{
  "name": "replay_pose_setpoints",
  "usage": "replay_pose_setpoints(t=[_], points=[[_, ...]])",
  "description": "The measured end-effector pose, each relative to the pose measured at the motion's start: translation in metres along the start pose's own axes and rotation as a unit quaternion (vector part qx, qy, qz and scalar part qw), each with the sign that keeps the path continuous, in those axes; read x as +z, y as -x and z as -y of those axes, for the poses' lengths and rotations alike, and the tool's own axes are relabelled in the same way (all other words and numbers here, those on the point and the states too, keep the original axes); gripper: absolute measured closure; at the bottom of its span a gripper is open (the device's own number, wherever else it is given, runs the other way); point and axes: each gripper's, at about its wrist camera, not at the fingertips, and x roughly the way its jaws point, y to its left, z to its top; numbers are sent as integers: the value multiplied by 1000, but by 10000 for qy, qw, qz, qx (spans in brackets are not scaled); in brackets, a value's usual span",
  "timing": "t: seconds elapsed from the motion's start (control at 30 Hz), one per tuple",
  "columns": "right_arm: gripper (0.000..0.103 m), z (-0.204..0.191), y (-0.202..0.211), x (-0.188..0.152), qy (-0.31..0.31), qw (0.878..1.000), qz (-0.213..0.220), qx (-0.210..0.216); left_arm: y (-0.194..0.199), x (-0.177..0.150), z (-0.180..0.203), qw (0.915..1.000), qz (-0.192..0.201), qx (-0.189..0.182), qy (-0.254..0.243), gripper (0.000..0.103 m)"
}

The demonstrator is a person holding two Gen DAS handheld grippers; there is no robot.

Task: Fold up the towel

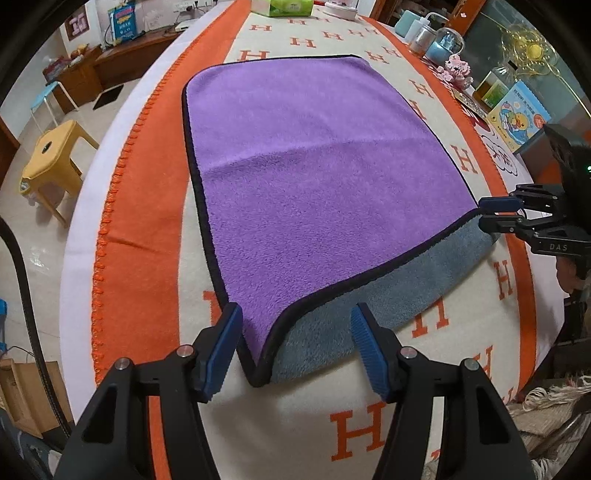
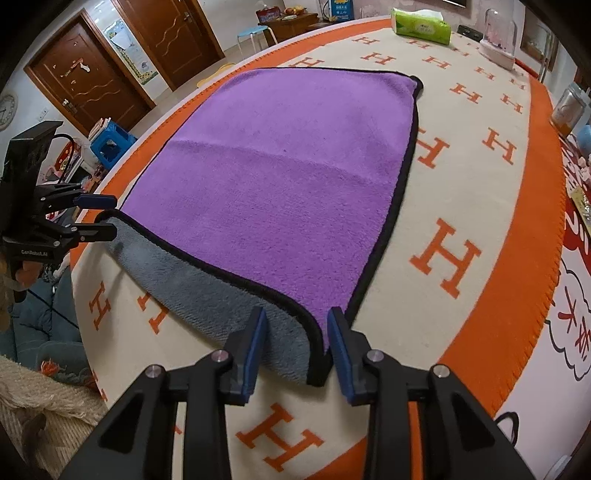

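Note:
A purple towel (image 1: 314,166) with black edging and a grey underside lies on the blanket-covered table; it also shows in the right wrist view (image 2: 288,177). Its near edge is lifted and curled, showing the grey side (image 1: 388,291). My left gripper (image 1: 295,343) is open, its jaws on either side of the near left corner. My right gripper (image 2: 297,343) is open around the near right corner. Each gripper shows in the other view, the right gripper (image 1: 495,214) and the left gripper (image 2: 99,218), with the corner between its fingers.
The table carries a cream blanket with orange H letters and an orange border (image 1: 147,192). A green tissue pack (image 2: 421,26) and a clear dome (image 2: 498,37) stand at the far end. Jars, cups and a picture book (image 1: 517,118) line the right side. A yellow stool (image 1: 55,158) stands on the floor left.

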Motion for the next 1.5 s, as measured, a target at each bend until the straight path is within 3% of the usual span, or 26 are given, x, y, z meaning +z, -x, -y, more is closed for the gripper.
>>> replay_pose_setpoints(t=[0.13,0.23,0.4,0.77,1.13,1.37,1.5], points=[[78,3,-2,-1,-34,9999,-63,108,-3,3,-4,9999,-75,-93,20,44],[81,4,-3,-3,-18,9999,-81,146,-5,2,-5,9998,-176,-117,-14,54],[85,2,-3,-5,-8,9999,-81,151,-8,1,-5,9994,-305,-91,-128,58],[97,0,9,-7,90,9999,122,12,-4,-4,-1,9990,-370,77,-247,93],[98,-11,43,1,61,9961,712,-520,35,10,14,9979,161,617,-118,97],[98,-15,78,52,-22,9797,1548,-1273,73,62,15,9887,910,1189,-4,97],[98,-3,82,92,-238,9712,1795,-1545,78,101,3,9826,1150,1460,44,97]])
